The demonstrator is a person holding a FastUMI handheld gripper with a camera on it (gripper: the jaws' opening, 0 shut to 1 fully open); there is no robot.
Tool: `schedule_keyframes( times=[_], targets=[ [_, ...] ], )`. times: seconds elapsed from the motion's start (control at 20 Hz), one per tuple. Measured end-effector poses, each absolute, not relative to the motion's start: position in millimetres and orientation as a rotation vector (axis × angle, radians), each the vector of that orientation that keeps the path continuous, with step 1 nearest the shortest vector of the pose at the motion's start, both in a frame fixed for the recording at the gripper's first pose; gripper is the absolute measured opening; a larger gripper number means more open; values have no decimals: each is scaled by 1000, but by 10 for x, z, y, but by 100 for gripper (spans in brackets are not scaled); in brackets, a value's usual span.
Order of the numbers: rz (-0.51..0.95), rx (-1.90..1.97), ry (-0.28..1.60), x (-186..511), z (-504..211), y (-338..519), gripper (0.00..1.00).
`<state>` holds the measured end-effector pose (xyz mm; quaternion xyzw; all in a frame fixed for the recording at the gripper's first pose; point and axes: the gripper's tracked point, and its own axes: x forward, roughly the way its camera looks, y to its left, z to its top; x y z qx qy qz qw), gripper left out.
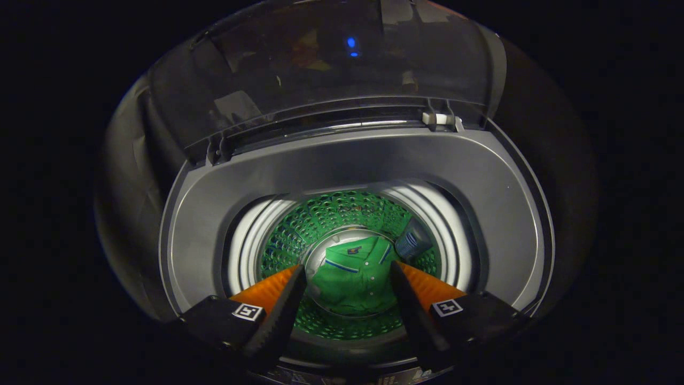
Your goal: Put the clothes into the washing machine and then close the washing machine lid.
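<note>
1. Lying flat at the bottom of the washing machine (481, 182) drum, the green shirt (354, 280) showed between the fingers, far below them.
2. The claw (348, 274) pointed down into the drum, spread wide, holding nothing.
3. The lid (331, 69) stood open behind.

I log a dim scene. The green perforated drum (342, 224) with its white inner ring is brightest. The dark translucent raised lid (331, 69) carries faint reflections and a small blue glow. Fisheye bends the grey plastic machine top (481, 176). Focus is fairly sharp at centre.
</note>
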<state>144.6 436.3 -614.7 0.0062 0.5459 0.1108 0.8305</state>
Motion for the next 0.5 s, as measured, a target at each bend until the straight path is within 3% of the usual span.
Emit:
schedule_keyframes(
  times=[0.5],
  targets=[
    [274, 70, 974, 1445, -5452, 4377, 99]
  ],
)
